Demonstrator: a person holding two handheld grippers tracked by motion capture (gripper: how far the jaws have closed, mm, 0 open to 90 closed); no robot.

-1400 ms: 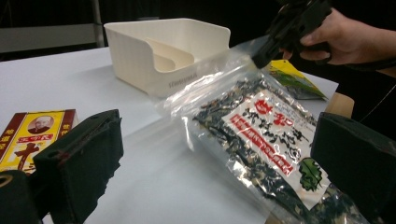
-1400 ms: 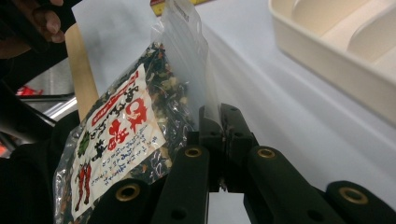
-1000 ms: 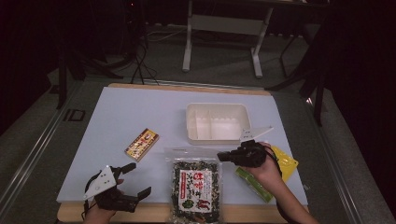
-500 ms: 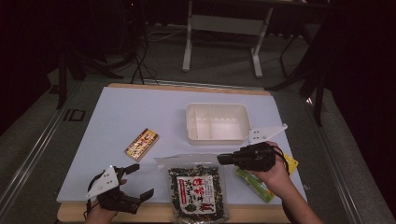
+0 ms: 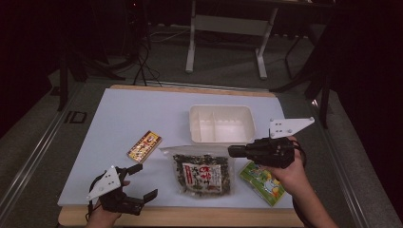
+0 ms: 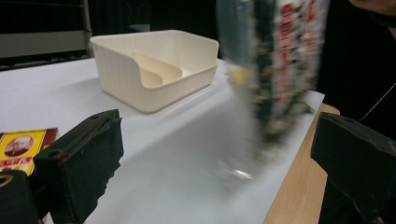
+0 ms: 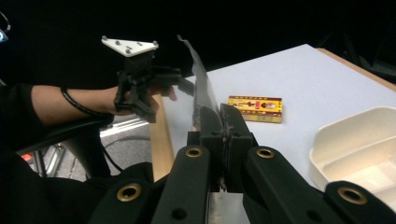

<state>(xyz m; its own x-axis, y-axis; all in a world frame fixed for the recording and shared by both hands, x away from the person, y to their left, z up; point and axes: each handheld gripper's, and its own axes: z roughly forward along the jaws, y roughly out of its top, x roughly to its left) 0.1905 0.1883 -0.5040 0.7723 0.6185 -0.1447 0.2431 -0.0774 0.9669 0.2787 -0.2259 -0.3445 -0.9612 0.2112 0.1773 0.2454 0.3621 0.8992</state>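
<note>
High view: white bench [image 5: 142, 118] on a wooden base, dark room behind.
Right claw [image 5: 231, 151]: mine, jaws pinched tight on the clear top edge of the transparent plastic snack bag with dark contents and a red-and-white label [image 5: 202, 172].
Snack bag: hangs from that grip, lifted and tilted above the bench's near middle, just in front of the tray.
Right gripper view: right claw [image 7: 220, 122] clamps the thin clear film, which rises edge-on between the pads.
Left claw [image 5: 141, 181]: mine, jaws spread apart, nothing in them, at the near left corner of the bench.
Left gripper view: bag [image 6: 275, 70] blurred, hanging upright just ahead.
Cream rectangular plastic tray with a divider [image 5: 221, 124]: behind the bag, lying flat.
Yellow-and-red flat packet [image 5: 144, 146]: left of the bag, apart from it.
Green-and-yellow pouch [image 5: 263, 183]: under my right hand, near the right edge.
</note>
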